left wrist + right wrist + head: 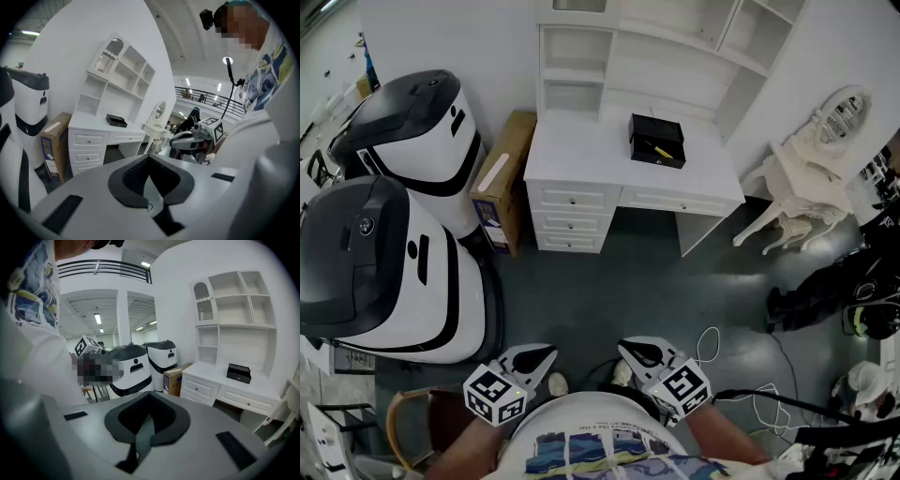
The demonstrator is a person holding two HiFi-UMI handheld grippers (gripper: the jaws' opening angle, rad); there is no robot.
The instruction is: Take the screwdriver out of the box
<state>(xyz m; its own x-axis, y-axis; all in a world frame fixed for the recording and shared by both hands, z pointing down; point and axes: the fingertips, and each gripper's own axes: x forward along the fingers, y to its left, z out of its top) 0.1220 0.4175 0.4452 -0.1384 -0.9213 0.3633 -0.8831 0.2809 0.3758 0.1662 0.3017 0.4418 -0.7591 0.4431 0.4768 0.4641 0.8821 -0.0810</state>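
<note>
We hold both grippers low, close against our body at the near edge, forearms drawn in at either side. The left gripper [540, 356] and the right gripper [635, 352] tilt slightly downward, tips leaning toward each other, each with jaws pressed together on nothing. The screwdriver [660, 150] lies inside the black box [643, 128] on the far white worktop [581, 150], well apart from both grippers.

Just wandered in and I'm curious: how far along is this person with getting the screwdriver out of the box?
Nothing looks done: the screwdriver lies in the open black box on the white desk. In hand, nothing: the left gripper and right gripper are shut and empty, near the person's body, well away from the desk. Left: walk over, grip the screwdriver, lift it out.
</note>
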